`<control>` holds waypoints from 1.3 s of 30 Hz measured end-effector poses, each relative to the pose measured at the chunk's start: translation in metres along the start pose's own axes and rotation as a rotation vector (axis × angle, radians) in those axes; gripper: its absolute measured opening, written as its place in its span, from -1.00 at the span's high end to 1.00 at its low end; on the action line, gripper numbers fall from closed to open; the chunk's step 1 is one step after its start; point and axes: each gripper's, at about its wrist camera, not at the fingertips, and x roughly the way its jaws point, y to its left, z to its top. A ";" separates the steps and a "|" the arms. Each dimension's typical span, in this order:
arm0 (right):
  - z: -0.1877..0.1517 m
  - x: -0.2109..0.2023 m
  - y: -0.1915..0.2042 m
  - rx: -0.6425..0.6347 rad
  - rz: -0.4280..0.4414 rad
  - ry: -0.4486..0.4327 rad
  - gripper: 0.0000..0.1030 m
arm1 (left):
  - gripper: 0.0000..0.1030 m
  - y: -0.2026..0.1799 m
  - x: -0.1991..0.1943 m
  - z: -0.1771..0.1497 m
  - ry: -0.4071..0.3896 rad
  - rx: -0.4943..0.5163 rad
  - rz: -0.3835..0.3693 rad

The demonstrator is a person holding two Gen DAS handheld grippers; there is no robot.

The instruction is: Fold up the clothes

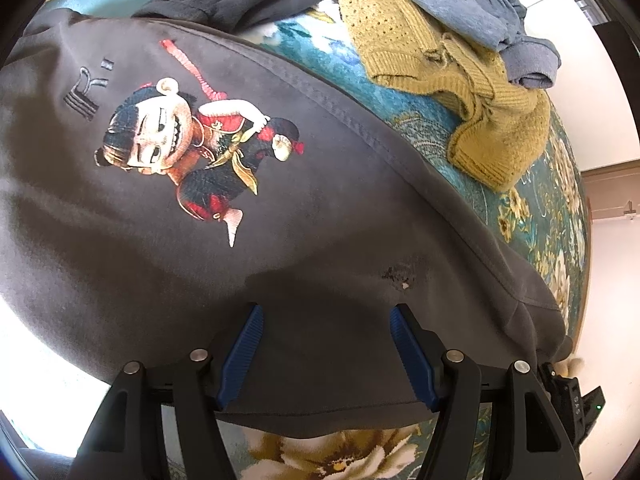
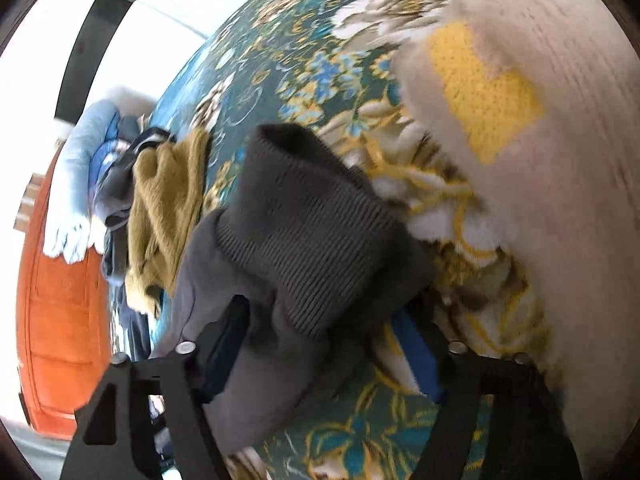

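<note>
A dark grey sweatshirt (image 1: 168,216) with a cartoon child print (image 1: 196,140) lies spread on the floral blanket (image 1: 532,216). My left gripper (image 1: 326,316) is open, its blue pads (image 1: 242,356) wide apart over the sweatshirt's near hem. In the right wrist view, the sweatshirt's ribbed cuff and sleeve (image 2: 304,216) drape between the fingers of my right gripper (image 2: 324,320). The jaws stand wide apart around the sleeve. The view is blurred.
A mustard knit sweater (image 1: 452,80) and a blue-grey garment (image 1: 480,12) lie piled at the far side of the blanket. In the right wrist view the same pile (image 2: 164,208) shows at left. A cream fuzzy garment with a yellow patch (image 2: 520,120) fills the right. An orange door (image 2: 60,320) stands at left.
</note>
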 end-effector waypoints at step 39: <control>-0.199 0.005 0.298 -1.132 -0.177 -0.048 0.37 | -0.36 0.153 -0.098 -0.006 -0.314 -0.348 -0.274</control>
